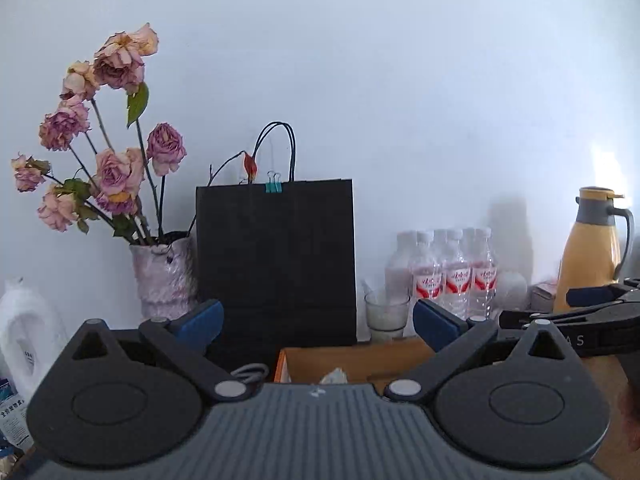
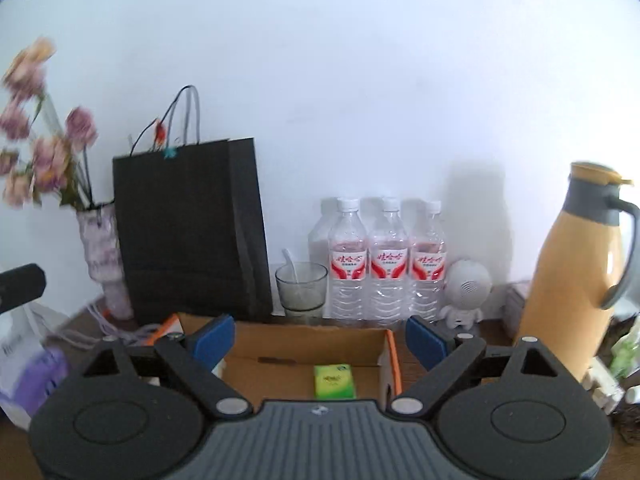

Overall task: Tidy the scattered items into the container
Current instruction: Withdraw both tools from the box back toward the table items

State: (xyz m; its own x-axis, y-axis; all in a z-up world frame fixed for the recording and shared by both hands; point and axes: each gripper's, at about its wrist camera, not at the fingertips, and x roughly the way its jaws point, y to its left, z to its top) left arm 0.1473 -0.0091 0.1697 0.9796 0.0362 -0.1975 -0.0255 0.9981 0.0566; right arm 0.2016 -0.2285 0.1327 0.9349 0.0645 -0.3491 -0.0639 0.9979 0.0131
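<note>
An open cardboard box (image 2: 304,338) with an orange edge sits on the wooden table in front of me. A small green packet (image 2: 334,380) lies on its floor. In the left wrist view the same box (image 1: 352,358) shows a crumpled white tissue (image 1: 334,376) at its near side. My left gripper (image 1: 318,326) stands wide open above the box's left end, nothing between its blue pads. My right gripper (image 2: 318,340) is wide open over the box, also bare. The right gripper's black body (image 1: 572,322) shows at the right of the left wrist view.
Along the white wall stand a vase of dried roses (image 1: 164,276), a black paper bag (image 1: 276,260), a glass with a spoon (image 2: 301,290), three water bottles (image 2: 387,260), a white round figurine (image 2: 466,294) and a yellow thermos jug (image 2: 576,276). White and purple packets (image 2: 28,372) lie at the left.
</note>
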